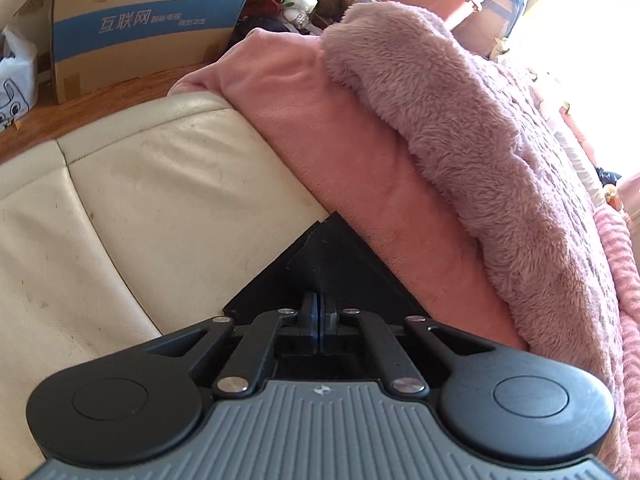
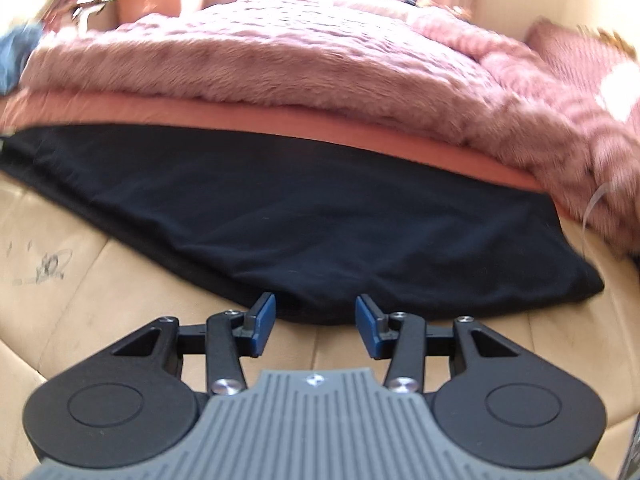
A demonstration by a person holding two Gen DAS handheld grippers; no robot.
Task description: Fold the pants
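Observation:
The black pants point(image 2: 300, 216) lie spread flat on a cream leather sofa seat point(image 2: 100, 300), with their far edge against a pile of pink bedding. My right gripper point(image 2: 316, 312) is open at the near hem of the pants, its blue pads point(image 2: 266, 320) level with the cloth edge and nothing pinched between them. In the left wrist view only a pointed corner of the pants point(image 1: 332, 252) shows. My left gripper point(image 1: 319, 300) is shut on that corner, and the cloth rises in a small ridge into the closed fingertips.
A fluffy pink blanket point(image 1: 480, 140) lies on a smooth salmon cover point(image 1: 320, 120) just behind the pants. Beyond the sofa point(image 1: 160, 184) a cardboard box point(image 1: 140, 20) and a white plastic bag point(image 1: 16, 76) stand on the wooden floor. Ink scribbles mark the seat at the left.

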